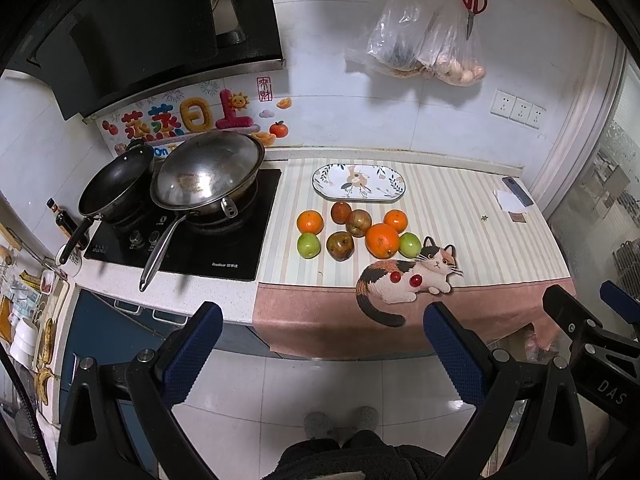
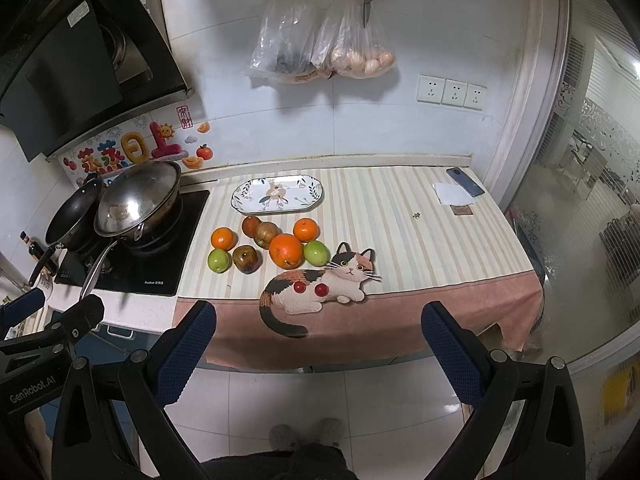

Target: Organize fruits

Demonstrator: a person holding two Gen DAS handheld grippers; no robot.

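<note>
Now we hold both grippers wide apart and bare, left gripper (image 1: 322, 320) and right gripper (image 2: 318, 318), off the counter edge. At twelve o'clock the fruits (image 1: 356, 234) cluster on the striped cloth (image 1: 460, 216), just short of the plate (image 1: 358, 182).

A striped mat (image 2: 400, 232) with a cat picture covers the countertop (image 1: 168, 292) beside the black hob (image 1: 224, 248). On the mat lie an oval plate (image 2: 276, 198), a cluster of eight fruits (image 2: 272, 246), a phone (image 2: 466, 181) and paper (image 2: 452, 193)
</note>
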